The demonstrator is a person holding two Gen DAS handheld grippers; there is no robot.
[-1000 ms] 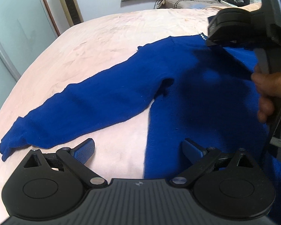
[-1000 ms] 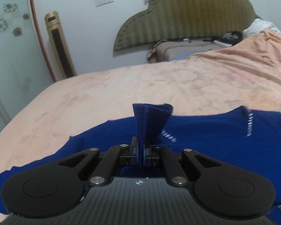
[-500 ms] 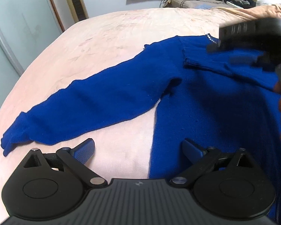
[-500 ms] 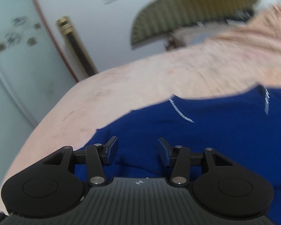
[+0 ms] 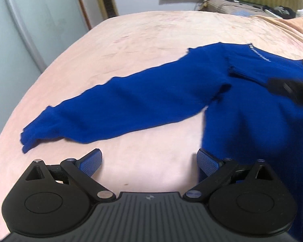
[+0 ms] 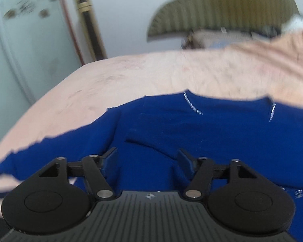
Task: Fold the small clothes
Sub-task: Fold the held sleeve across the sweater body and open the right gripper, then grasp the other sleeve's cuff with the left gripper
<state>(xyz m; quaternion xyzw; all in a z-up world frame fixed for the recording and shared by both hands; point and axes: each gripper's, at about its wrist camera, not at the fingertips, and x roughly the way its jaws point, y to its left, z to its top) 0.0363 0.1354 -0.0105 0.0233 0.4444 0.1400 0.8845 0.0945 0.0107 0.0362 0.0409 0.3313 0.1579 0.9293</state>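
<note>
Left wrist view: blue sweater (image 5: 242, 117) is laid flat on the bed (image 5: 131, 46), one sleeve (image 5: 121, 109) outstretched. Left gripper (image 5: 149, 162) fingers spread, empty. Right gripper (image 6: 147, 161) fingers opening, nothing pinched. Knit judged soft, limp; best gripped at sleeve cuff.

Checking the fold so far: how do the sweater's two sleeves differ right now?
The left sleeve stretches straight out across the bedspread, while the folded sleeve lies across the sweater's chest. The left sleeve shows its whole length to the cuff; the folded sleeve is partly hidden. Both are the same blue knit.
</note>
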